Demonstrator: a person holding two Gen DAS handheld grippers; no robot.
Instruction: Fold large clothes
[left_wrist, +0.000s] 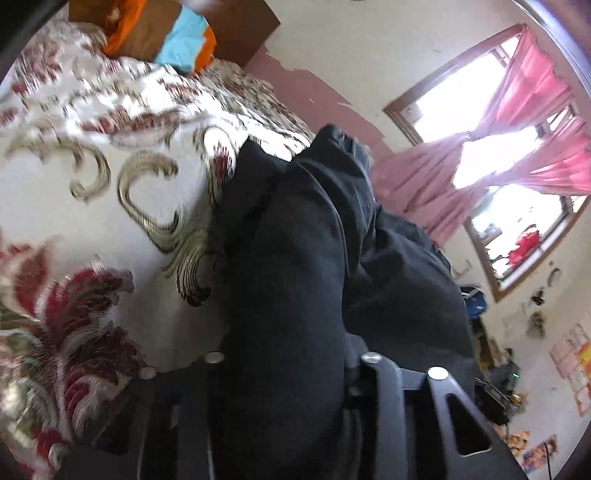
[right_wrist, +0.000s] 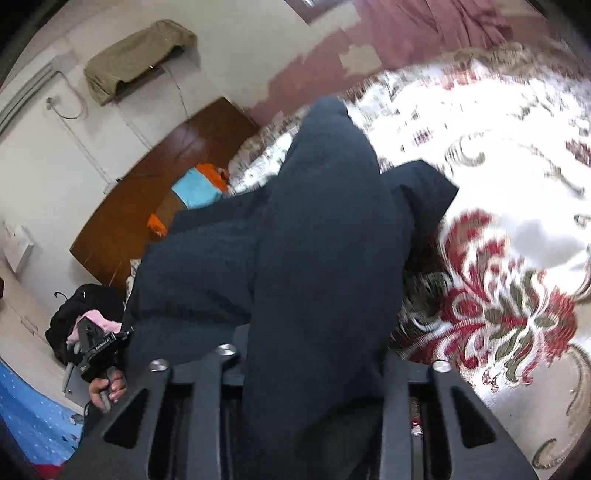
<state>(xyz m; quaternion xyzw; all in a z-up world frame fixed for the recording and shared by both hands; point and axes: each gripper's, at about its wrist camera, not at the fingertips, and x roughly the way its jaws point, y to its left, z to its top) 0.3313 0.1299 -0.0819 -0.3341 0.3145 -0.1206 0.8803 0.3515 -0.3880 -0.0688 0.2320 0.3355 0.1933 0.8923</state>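
Nearest each lens, the left gripper (left_wrist: 284, 369) and the right gripper (right_wrist: 317, 369) each appear closed on a bunched fold of the dark garment (right_wrist: 317, 229); the fingertips are buried in cloth, so how far they stand open cannot be told. The garment hangs lifted over the flowered bedspread (left_wrist: 92, 177), its far end drooping toward the bed. This looks like mid-fold carrying; next, lay the held edge flat and square on the far cloth.

Both wrist views look close along dark cloth (left_wrist: 295, 258) toward the shared floral bedspread (left_wrist: 92, 166) and headboard (right_wrist: 147, 184).
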